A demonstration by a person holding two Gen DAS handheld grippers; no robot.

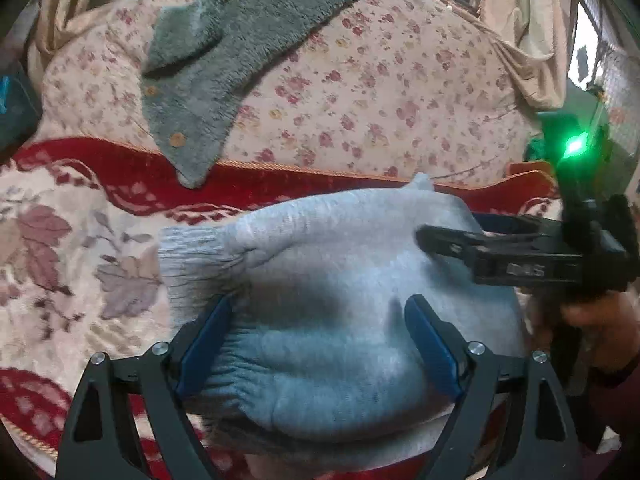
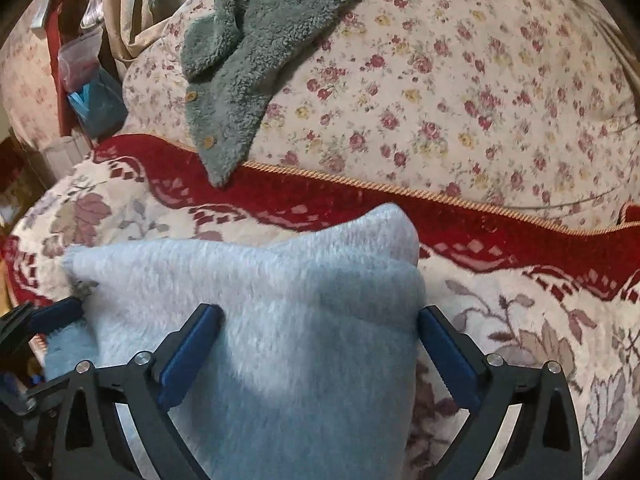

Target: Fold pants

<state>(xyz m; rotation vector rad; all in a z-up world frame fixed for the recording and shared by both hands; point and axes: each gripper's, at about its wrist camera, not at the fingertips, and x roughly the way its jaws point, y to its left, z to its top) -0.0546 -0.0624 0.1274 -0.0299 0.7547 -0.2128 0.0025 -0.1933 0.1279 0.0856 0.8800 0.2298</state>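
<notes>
The light grey fleece pants (image 1: 340,280) lie folded in a bundle on the red and cream floral blanket (image 1: 72,248), with a ribbed cuff at the left. My left gripper (image 1: 318,316) is open, its blue pads either side of the bundle. My right gripper shows at the right of the left wrist view (image 1: 440,240), over the pants. In the right wrist view the pants (image 2: 280,320) fill the lower middle, and my right gripper (image 2: 320,328) is open with fabric between its fingers. The left gripper's blue tip (image 2: 56,312) shows at the left edge.
A grey-green fuzzy garment with wooden buttons (image 1: 224,52) drapes over a rose-print cushion (image 1: 380,92) behind the blanket. Beige curtains (image 1: 528,32) hang at the back right. A blue bag (image 2: 96,104) sits at the far left in the right wrist view.
</notes>
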